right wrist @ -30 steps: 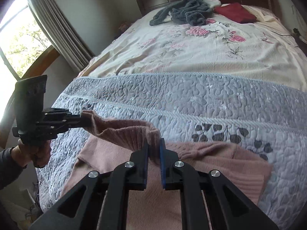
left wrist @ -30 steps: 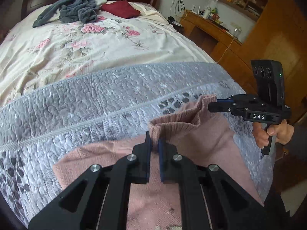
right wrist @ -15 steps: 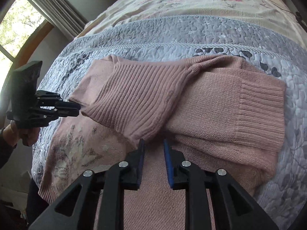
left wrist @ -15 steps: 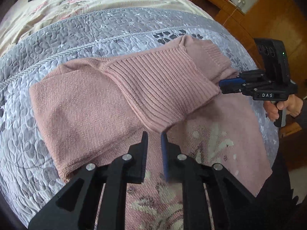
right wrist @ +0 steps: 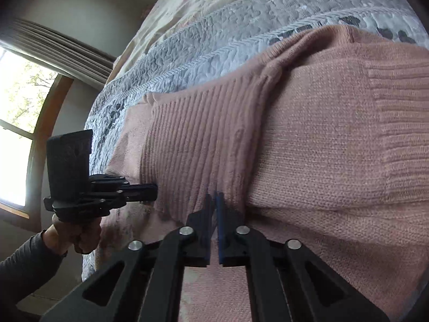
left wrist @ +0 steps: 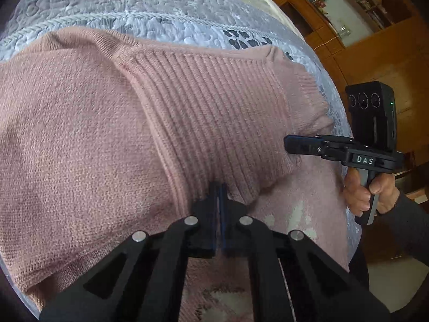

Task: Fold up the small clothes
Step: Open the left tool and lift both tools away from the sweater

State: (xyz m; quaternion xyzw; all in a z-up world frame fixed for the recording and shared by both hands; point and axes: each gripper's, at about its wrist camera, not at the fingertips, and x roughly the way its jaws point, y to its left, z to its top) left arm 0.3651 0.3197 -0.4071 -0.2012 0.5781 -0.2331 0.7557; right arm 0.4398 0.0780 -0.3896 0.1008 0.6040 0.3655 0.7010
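A pink knitted sweater (left wrist: 80, 139) lies flat on the grey quilted bedspread (left wrist: 112, 2). Its ribbed band (left wrist: 214, 112) is folded back over the body, toward me. My left gripper (left wrist: 219, 187) is shut, and its tips rest on the band's near edge with no cloth seen between them. The right gripper (left wrist: 288, 145) touches the same band's right edge from the side. In the right wrist view the right gripper (right wrist: 215, 197) is shut at the ribbed band (right wrist: 203, 139) of the sweater (right wrist: 335, 139), and the left gripper (right wrist: 154, 190) meets the band's left edge.
The bedspread (right wrist: 187, 53) covers the bed's foot, with a floral sheet (right wrist: 214, 2) beyond it. Wooden cabinets and a desk (left wrist: 335, 35) stand to the right of the bed. A curtained window (right wrist: 21, 107) is on the left. A hand (left wrist: 367, 190) holds the right gripper's handle.
Both grippers let go of the lifted ribbed band, which now lies flat over the sweater. Both have since closed and dropped low, close to the band's near edge.
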